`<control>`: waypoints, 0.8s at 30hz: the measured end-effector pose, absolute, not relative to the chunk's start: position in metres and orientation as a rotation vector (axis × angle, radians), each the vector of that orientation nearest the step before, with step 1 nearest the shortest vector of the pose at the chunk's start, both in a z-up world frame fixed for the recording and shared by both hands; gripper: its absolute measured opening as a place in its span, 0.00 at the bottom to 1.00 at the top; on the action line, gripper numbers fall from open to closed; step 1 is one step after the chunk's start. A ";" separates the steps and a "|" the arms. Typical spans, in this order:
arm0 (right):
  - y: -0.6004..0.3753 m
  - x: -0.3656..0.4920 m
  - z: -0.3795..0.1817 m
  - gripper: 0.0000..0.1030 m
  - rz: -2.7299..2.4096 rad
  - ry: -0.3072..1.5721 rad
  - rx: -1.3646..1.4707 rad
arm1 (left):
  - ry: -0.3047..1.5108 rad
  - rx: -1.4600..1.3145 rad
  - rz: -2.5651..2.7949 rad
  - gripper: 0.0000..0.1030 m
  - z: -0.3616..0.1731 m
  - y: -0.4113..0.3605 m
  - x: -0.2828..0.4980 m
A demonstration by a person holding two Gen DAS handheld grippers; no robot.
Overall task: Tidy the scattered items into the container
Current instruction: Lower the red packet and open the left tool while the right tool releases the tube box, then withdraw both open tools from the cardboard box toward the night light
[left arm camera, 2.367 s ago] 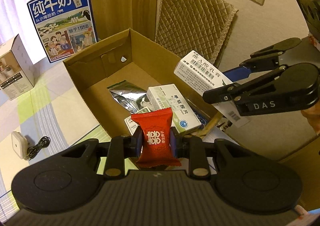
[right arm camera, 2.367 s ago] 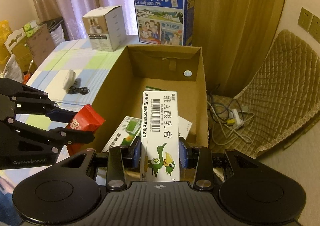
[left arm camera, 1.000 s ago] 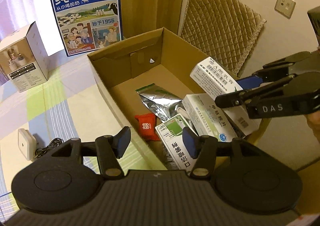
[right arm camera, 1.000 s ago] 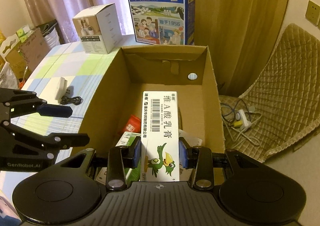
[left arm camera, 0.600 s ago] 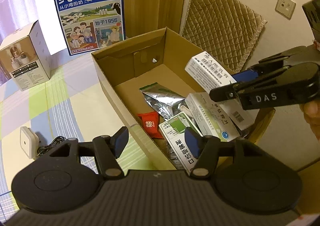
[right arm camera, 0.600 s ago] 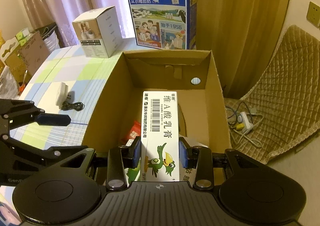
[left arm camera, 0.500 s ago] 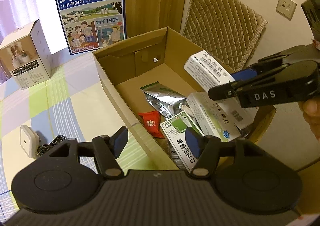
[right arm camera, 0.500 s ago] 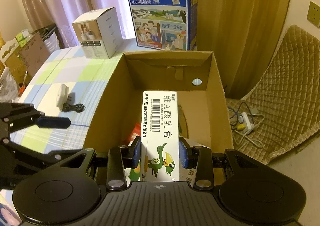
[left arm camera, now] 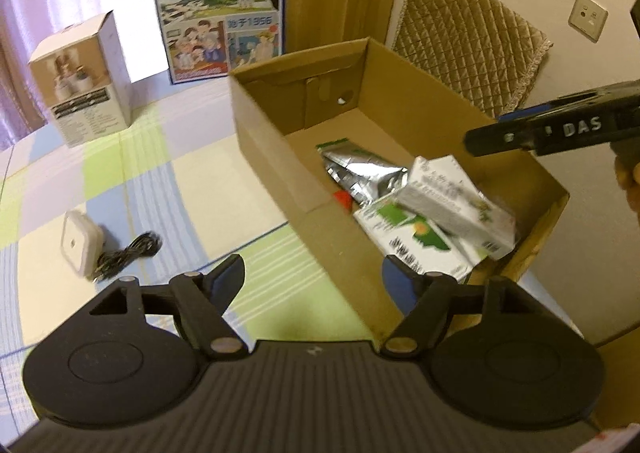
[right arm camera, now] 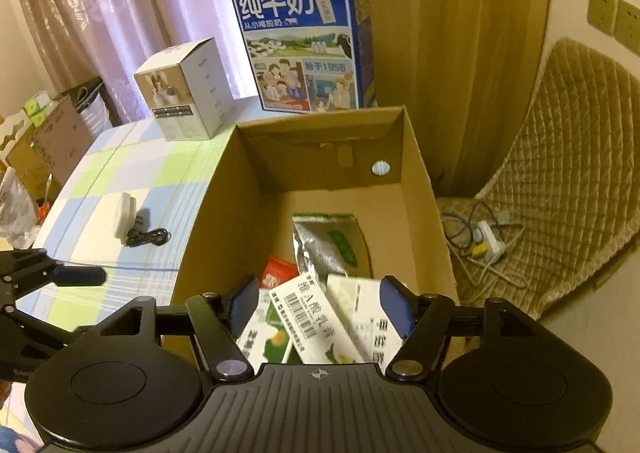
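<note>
The right gripper [right arm camera: 318, 307] jaws are opening over the box [right arm camera: 420, 181], so lift straight up, leaving the white carton [right arm camera: 316, 323] below them.

Brown cardboard box [right arm camera: 424, 189] on a pastel checked tablecloth [left arm camera: 120, 157].
Inside: a crinkled silver foil pouch [right arm camera: 320, 249], a small red packet [right arm camera: 278, 271], white-and-green medicine cartons [left arm camera: 416, 241]. Far behind, a blue illustrated milk carton case [right arm camera: 304, 41].
</note>
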State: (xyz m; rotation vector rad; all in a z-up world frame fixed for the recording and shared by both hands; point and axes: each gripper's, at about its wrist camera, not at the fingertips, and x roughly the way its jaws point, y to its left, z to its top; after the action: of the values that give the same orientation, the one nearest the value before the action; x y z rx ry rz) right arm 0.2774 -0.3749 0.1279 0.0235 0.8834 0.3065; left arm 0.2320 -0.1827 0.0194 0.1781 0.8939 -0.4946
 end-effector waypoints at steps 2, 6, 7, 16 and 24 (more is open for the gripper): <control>-0.374 0.269 0.129 0.67 0.310 0.884 0.025 | 0.894 0.168 -0.481 0.75 0.018 -0.171 0.224; -0.361 0.252 0.135 0.69 0.335 0.870 0.010 | 0.901 0.160 -0.443 0.77 0.015 -0.143 0.209; -0.356 0.248 0.137 0.69 0.345 0.865 0.004 | 0.905 0.158 -0.430 0.77 0.013 -0.134 0.205; -0.276 0.220 0.151 0.72 0.495 0.816 -0.095 | 0.930 0.159 -0.303 0.77 0.003 -0.047 0.185; -0.194 0.220 0.137 0.73 0.648 0.779 -0.345 | 0.949 0.212 -0.272 0.77 -0.001 0.004 0.192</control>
State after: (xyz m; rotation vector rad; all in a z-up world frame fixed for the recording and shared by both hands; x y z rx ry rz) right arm 0.2200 -0.1940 0.1368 -0.3450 0.7794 0.6481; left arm 0.1921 0.0038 -0.0008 0.2124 0.9490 -0.2721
